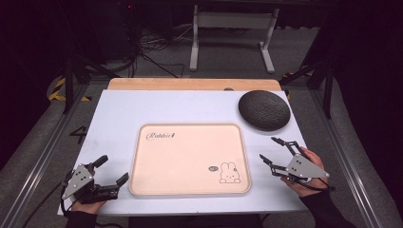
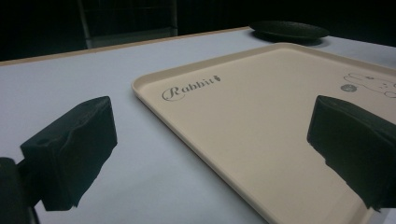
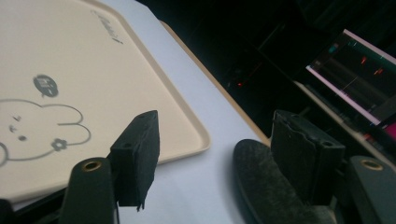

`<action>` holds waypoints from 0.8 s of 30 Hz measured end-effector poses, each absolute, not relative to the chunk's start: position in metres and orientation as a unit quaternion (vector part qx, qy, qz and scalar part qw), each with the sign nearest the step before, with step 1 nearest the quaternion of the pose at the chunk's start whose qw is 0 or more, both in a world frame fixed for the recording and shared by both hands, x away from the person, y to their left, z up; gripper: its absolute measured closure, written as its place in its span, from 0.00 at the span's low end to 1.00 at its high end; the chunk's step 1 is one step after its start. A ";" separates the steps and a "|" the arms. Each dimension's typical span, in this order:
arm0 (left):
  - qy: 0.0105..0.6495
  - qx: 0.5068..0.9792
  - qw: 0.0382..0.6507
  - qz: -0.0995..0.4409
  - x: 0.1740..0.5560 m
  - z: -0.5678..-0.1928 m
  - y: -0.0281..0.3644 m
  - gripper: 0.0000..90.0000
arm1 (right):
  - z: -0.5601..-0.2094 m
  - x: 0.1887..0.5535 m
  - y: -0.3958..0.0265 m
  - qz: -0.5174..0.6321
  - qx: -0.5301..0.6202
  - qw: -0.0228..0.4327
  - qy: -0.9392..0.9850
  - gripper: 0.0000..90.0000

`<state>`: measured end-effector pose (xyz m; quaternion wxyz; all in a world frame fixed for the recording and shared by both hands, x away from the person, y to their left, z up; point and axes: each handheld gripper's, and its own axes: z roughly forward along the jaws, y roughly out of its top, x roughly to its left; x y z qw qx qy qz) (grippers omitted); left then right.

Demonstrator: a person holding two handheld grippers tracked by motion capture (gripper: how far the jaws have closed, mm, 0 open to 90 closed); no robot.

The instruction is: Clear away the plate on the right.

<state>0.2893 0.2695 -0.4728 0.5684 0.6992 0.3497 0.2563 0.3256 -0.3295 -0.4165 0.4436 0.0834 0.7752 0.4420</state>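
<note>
A beige tray (image 1: 190, 125) printed with "Rabbit" and a bunny drawing lies flat in the middle of the white table. A dark grey, textured round pad (image 1: 264, 110) rests at the back right. My left gripper (image 1: 111, 171) is open by the tray's near left corner. In the left gripper view the tray's rim (image 2: 140, 88) runs between the wide jaws of that gripper (image 2: 210, 149), and the pad (image 2: 289, 30) lies far off. My right gripper (image 1: 268, 148) is open, held off the tray's right side. Its jaws (image 3: 215, 144) have nothing between them, with the pad (image 3: 261, 186) and the tray's corner (image 3: 196, 135) beyond.
A wooden strip (image 1: 190, 84) borders the table's far edge. Behind it a white frame leg (image 1: 194, 42) and cables lie on the floor. A lit screen (image 3: 359, 70) glows in the dark beyond the table in the right gripper view. The white tabletop (image 1: 119, 109) surrounds the tray.
</note>
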 end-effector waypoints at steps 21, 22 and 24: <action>0.345 0.707 0.561 0.257 0.290 -0.472 0.267 0.03 | -0.404 0.321 -0.317 0.233 -0.057 0.589 0.771 0.45; 0.345 0.708 0.561 0.256 0.290 -0.473 0.267 0.03 | -0.406 0.323 -0.318 0.221 -0.062 0.591 0.773 0.46; 0.344 0.711 0.558 0.255 0.291 -0.472 0.267 0.03 | -0.409 0.325 -0.319 0.204 -0.066 0.596 0.774 0.49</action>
